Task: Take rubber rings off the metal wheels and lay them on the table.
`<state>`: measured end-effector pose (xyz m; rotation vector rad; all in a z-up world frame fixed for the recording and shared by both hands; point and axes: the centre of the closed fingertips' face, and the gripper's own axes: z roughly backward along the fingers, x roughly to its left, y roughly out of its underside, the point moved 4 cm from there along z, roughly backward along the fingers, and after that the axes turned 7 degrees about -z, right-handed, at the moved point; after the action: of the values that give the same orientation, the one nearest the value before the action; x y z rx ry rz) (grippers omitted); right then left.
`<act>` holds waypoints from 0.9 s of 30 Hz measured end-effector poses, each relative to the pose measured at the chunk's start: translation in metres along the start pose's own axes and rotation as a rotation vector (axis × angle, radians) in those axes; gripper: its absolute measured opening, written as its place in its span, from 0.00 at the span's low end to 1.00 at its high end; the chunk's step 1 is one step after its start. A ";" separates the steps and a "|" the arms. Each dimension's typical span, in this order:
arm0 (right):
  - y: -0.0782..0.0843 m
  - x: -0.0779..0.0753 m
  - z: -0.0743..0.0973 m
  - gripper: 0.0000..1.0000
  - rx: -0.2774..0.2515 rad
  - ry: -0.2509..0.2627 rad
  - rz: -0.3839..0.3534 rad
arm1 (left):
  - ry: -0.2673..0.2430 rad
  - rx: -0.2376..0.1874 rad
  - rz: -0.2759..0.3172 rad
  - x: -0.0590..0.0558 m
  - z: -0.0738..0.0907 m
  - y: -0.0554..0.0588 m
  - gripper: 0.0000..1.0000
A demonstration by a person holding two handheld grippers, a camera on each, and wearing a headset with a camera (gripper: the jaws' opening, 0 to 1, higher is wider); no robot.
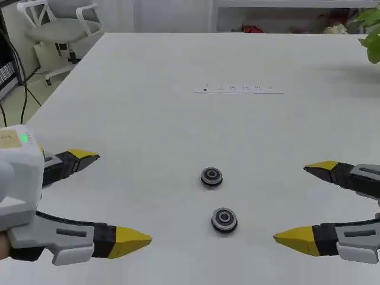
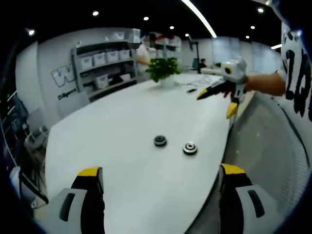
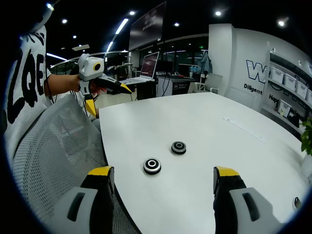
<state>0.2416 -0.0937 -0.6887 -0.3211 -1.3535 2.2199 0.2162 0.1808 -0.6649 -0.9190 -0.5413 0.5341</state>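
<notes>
Two small metal wheels with dark rubber rings lie flat on the white table (image 1: 178, 107). The far wheel (image 1: 211, 176) (image 2: 160, 141) (image 3: 178, 147) sits a little beyond the near wheel (image 1: 224, 219) (image 2: 189, 148) (image 3: 152, 165). My left gripper (image 1: 116, 199) (image 2: 161, 173) (image 3: 105, 95) hovers open at the left, its yellow tips wide apart and holding nothing. At the right my right gripper (image 1: 297, 205) (image 3: 161, 173) (image 2: 217, 100) is open too, empty, facing the wheels. Both grippers stand well clear of the wheels, one on each side.
A flush socket strip (image 1: 237, 89) is set into the table beyond the wheels. A white office chair (image 1: 59, 24) stands past the far left corner, a green plant (image 1: 371, 35) (image 2: 163, 68) at the far right. A mesh chair back (image 3: 53, 146) sits by the near edge.
</notes>
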 end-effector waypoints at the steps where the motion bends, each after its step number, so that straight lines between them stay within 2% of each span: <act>1: 0.000 0.001 0.001 0.81 -0.001 0.000 0.000 | 0.000 0.001 -0.003 -0.001 0.001 0.000 1.00; 15: 0.003 0.008 0.005 0.80 0.013 -0.002 0.010 | -0.009 -0.007 -0.003 -0.004 0.007 -0.001 1.00; 22: 0.008 0.013 0.005 0.79 0.053 -0.008 0.045 | -0.011 -0.006 0.000 -0.005 0.010 0.001 1.00; 27: 0.008 0.013 0.005 0.78 0.051 -0.009 0.046 | -0.012 -0.008 0.001 -0.004 0.010 0.001 1.00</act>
<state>0.2257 -0.0932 -0.6928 -0.3267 -1.3038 2.2926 0.2065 0.1848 -0.6610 -0.9245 -0.5545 0.5392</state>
